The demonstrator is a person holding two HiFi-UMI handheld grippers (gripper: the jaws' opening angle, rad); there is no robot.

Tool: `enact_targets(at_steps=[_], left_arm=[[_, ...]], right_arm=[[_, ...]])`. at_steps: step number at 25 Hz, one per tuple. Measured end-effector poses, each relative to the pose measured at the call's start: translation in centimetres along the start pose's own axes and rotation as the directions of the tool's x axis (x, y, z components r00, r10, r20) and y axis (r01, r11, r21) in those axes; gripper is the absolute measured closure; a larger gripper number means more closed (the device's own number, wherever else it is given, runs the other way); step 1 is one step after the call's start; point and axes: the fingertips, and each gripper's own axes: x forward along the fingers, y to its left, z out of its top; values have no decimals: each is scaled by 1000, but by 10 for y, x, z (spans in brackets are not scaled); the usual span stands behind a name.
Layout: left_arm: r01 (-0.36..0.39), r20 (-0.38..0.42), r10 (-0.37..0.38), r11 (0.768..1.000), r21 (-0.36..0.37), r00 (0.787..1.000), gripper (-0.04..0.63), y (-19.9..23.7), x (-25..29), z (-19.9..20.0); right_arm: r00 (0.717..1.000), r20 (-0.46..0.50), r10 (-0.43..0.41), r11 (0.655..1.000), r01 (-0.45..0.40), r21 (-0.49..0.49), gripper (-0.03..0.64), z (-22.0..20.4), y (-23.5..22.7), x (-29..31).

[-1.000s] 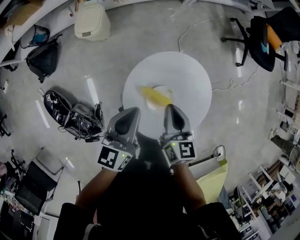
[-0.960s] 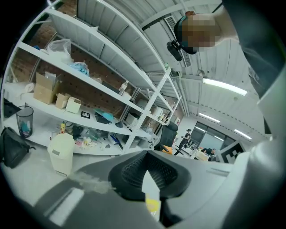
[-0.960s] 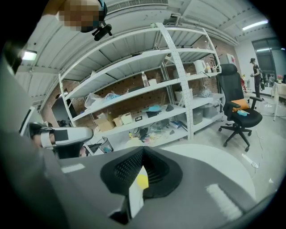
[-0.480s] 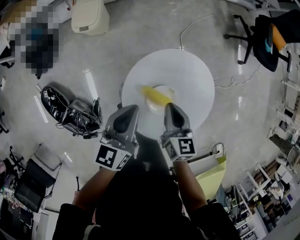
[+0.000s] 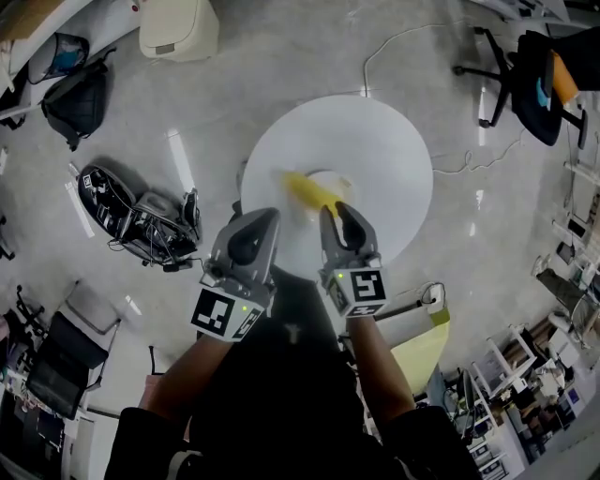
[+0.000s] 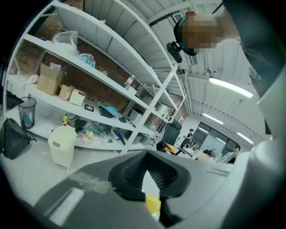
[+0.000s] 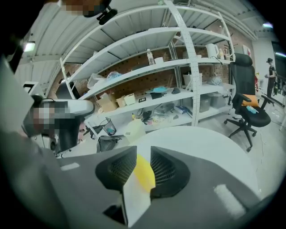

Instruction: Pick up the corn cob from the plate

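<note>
A yellow corn cob [image 5: 309, 192] lies on a white plate [image 5: 339, 178] in the middle of a round white table [image 5: 389, 155]. My right gripper [image 5: 336, 212] hovers just at the near end of the cob, and its jaws are opening. In the right gripper view the corn cob [image 7: 144, 172] shows in the gap between the pads [image 7: 166, 169], which do not press on it. My left gripper [image 5: 263, 218] hangs over the table's near left edge, shut and empty. In the left gripper view, a bit of the corn cob [image 6: 153, 204] shows behind the left gripper [image 6: 145, 157].
Around the table on the grey floor are a cream bin [image 5: 178, 28], a black bag [image 5: 80, 98], a heap of dark gear [image 5: 141, 220], a black office chair [image 5: 534, 75] and a white cable [image 5: 412, 42]. White shelving [image 7: 178, 62] full of boxes lines the wall.
The right gripper's jaws have parted from shut to a narrow gap, and that gripper has sunk closer to the cob. The left gripper has dropped slightly.
</note>
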Motion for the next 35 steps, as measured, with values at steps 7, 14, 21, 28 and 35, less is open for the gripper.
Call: enact_targets(at_steps=[7,14,21,28,35], left_arm=[[-4,-9,4,1000,-17,1000,595,2,6,-3],[0,-25,-1,1000,-26,1000,595,4,11,-12],[-5,-38,3,999,-37,999,595,8,13,-19],[-10,-44,8,999,-51,999,594,13,13,-23],[-15,-45,12,998,-63,999,595,16,14,-26]], right_arm=[[996,-75,42,999,-44,-28,434,-14,-4,12],[986,-152,63,992,-79,-101,374,-31,-4,24],[971,-229,62,968,-115,-225,334,-45,-2,33],[948,-317,21,913,-147,-381,304,-57,-6,42],[920,-391,7,828,-224,-514,281,-60,-8,47]])
